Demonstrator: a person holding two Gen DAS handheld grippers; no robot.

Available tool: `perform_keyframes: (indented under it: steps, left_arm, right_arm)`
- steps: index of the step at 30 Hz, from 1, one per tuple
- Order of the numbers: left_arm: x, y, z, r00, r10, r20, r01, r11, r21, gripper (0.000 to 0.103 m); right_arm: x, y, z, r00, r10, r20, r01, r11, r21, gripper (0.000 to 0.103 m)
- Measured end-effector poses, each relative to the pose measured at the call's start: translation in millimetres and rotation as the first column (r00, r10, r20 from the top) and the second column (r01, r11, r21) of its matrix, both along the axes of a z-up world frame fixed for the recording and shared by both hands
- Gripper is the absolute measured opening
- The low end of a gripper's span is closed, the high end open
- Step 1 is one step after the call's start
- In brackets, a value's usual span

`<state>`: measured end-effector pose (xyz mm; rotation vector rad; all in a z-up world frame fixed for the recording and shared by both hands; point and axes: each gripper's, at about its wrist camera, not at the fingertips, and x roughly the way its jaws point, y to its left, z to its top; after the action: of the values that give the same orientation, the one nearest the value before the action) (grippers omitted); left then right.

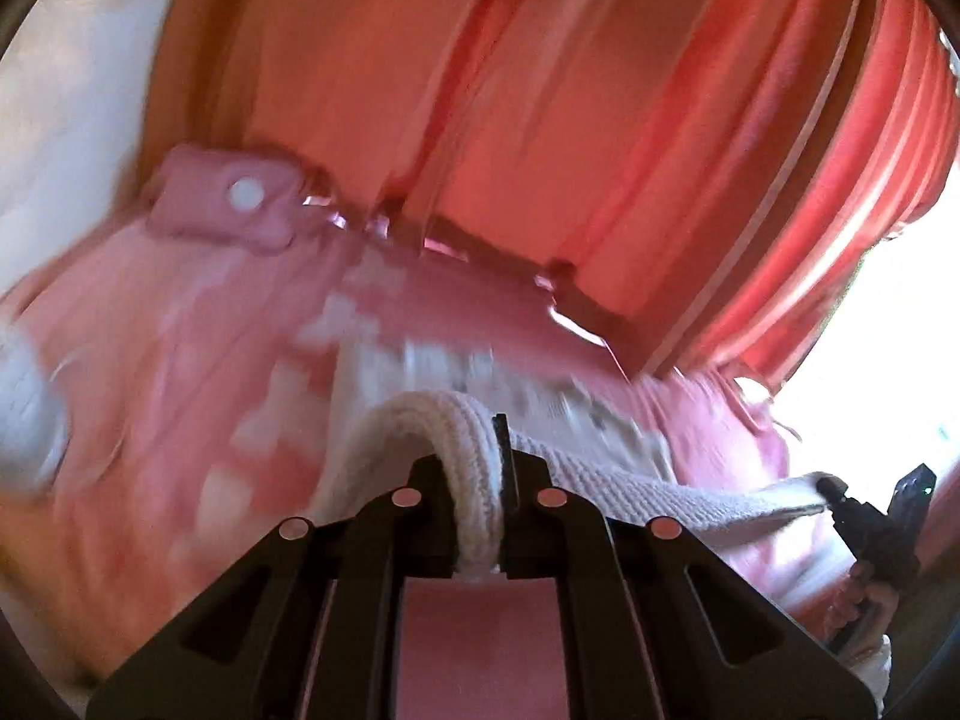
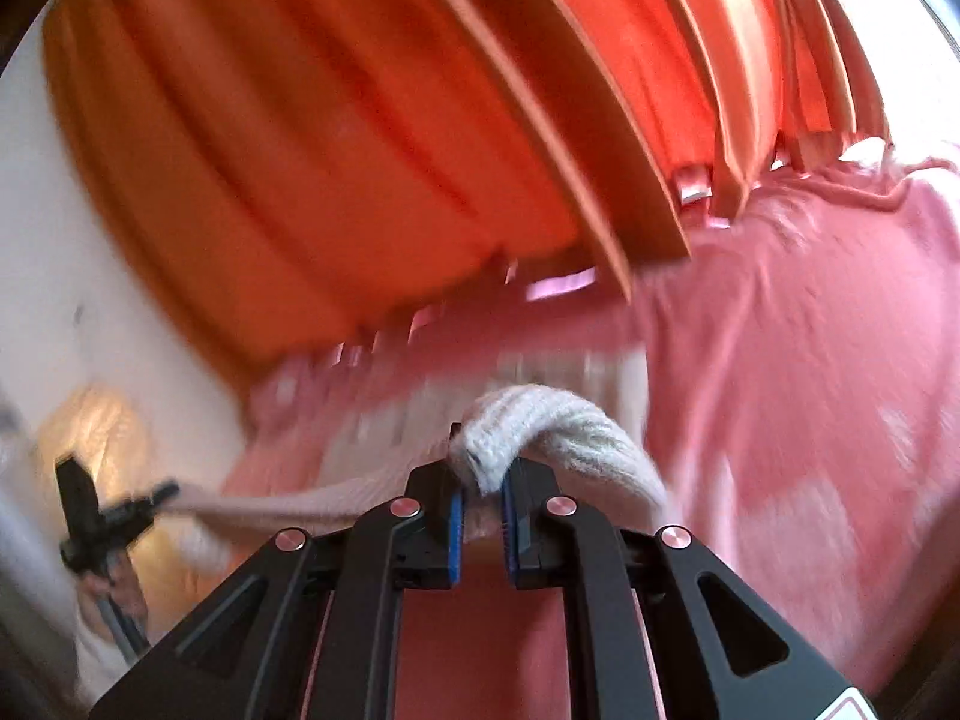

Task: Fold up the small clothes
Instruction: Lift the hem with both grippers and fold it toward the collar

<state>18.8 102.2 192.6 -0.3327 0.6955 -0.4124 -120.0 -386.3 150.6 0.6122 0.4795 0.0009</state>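
A white ribbed knit garment (image 1: pixel 630 483) is held stretched between the 2 tools, lifted above a bed covered in pink sheet (image 2: pixel 810 390). The left gripper (image 1: pixel 477 468) is clenched on 1 end of the knit, a loop of fabric bulging over its fingers. The right gripper (image 2: pixel 480 480) is likewise clenched on the other end, with a bunch of knit pinched between its blue pads (image 2: pixel 455 534). In each view the opposite tool is seen at the far end of the stretched cloth.

Both pictures are heavily blurred, so the exact kind of garment cannot be told. Orange curtains (image 2: pixel 336 138) hang behind the bed's far edge, and a pink snap tab (image 1: pixel 231 198) lies near that edge.

The step in hand is judged to be spreading the piece before a fold. It would be done well if an even, light tension were kept, so that the knit is straightened without being distorted. The 2 ends should be kept level and lowered together onto a bare part of the sheet. The grips should be loosened only once the cloth lies flat, because ribbed knit is likely to spring back and bunch.
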Motion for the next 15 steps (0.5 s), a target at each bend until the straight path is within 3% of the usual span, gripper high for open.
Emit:
perform_keyframes:
  steps: [2, 6, 12, 15]
  left_arm:
    - [48, -17, -16, 0.999, 0.035, -0.014, -0.035, 0.999, 0.009, 0.006]
    - [135, -40, -75, 0.988, 0.113, -0.105, -0.11, 0.993, 0.035, 0.006]
    - [178, -44, -151, 0.972, 0.147, -0.185, -0.132, 0.987, 0.094, 0.007]
    - [185, -42, -166, 0.966, 0.145, -0.215, -0.132, 0.989, 0.072, 0.012]
  right_arm:
    - [59, -14, -23, 0.998, -0.047, -0.031, 0.048, 0.998, 0.045, 0.009]
    - [137, -28, -78, 0.985, -0.104, -0.135, 0.118, 0.988, 0.097, 0.009]
    - [190, -38, -144, 0.961, -0.123, -0.248, 0.157, 0.98, 0.125, 0.01]
    - [196, -39, -145, 0.96, -0.116, -0.256, 0.153, 0.98, 0.128, 0.017]
